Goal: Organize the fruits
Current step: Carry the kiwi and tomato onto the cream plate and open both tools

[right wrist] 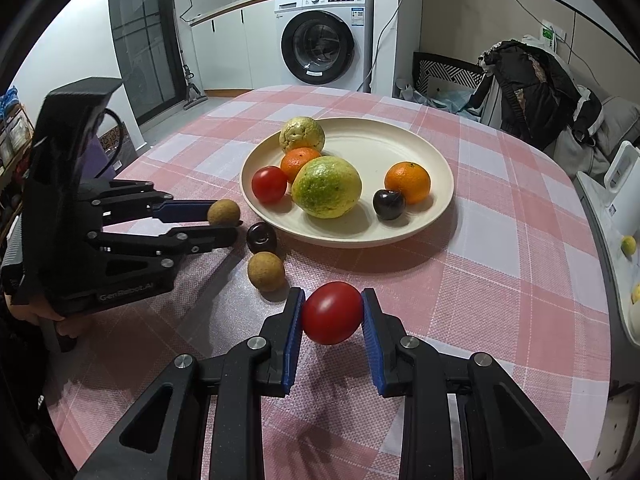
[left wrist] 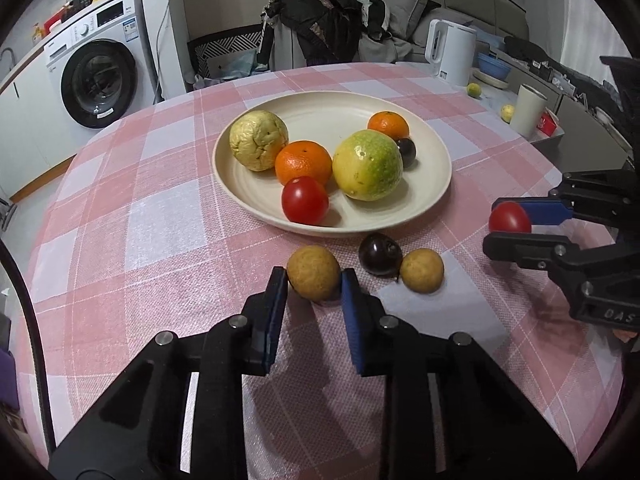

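Observation:
A cream plate (left wrist: 332, 110) (right wrist: 380, 140) on the pink checked tablecloth holds a wrinkled yellow fruit (left wrist: 259, 140), two oranges (left wrist: 304, 162), a big green-yellow fruit (left wrist: 367, 165), a tomato (left wrist: 305, 200) and a dark fruit (left wrist: 407, 152). In front of the plate, my left gripper (left wrist: 314, 280) (right wrist: 226, 222) is shut on a brown round fruit (left wrist: 314, 276) (right wrist: 224, 212). A dark fruit (left wrist: 380, 255) (right wrist: 261, 237) and a second brown fruit (left wrist: 422, 270) (right wrist: 266, 271) lie on the cloth beside it. My right gripper (right wrist: 332, 306) (left wrist: 494, 222) is shut on a red tomato (right wrist: 332, 313) (left wrist: 510, 219), held slightly above the cloth.
A white kettle (left wrist: 450, 52) and a cream cup (left wrist: 528, 110) stand beyond the table's far right edge, with small yellow-green fruits (left wrist: 474, 90) near them. A chair piled with clothes (left wrist: 320, 28) is behind the table. A washing machine (right wrist: 320, 36) stands farther off.

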{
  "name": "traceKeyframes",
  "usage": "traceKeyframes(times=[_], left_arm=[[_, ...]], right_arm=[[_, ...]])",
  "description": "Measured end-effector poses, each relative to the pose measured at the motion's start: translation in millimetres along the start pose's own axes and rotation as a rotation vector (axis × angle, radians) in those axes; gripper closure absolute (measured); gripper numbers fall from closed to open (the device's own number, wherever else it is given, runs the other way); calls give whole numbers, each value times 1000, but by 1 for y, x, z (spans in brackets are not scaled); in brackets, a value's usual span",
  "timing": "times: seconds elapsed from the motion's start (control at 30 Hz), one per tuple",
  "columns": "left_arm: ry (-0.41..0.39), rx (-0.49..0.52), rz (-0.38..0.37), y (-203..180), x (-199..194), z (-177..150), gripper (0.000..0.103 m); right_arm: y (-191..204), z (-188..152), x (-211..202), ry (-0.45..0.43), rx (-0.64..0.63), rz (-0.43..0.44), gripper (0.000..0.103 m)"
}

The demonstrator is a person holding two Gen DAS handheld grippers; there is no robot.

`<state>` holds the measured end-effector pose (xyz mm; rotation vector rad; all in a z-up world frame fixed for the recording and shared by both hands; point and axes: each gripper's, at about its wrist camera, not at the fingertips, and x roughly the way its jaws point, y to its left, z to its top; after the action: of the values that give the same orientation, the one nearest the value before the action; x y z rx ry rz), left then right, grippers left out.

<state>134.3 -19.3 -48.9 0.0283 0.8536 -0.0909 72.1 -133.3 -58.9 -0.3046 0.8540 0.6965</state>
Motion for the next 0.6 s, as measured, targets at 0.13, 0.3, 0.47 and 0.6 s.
traceKeyframes(times=[0.13,0.3,0.47,0.6], left_arm=[[-17,-9,0,3,-6,-3,79],[-60,-18,-8,5,-19,-1,79],[-105,-26,-17,5,-32,4,79],[-133,-33,-22,4,-40,8,79]], right_arm=[[0,2,-2,-24,9,0,74],[-3,4,-6,-58,23,4,74],[-8,7,-11,-102,46,9,74],[-11,9,-15,-127,62,6,74]])
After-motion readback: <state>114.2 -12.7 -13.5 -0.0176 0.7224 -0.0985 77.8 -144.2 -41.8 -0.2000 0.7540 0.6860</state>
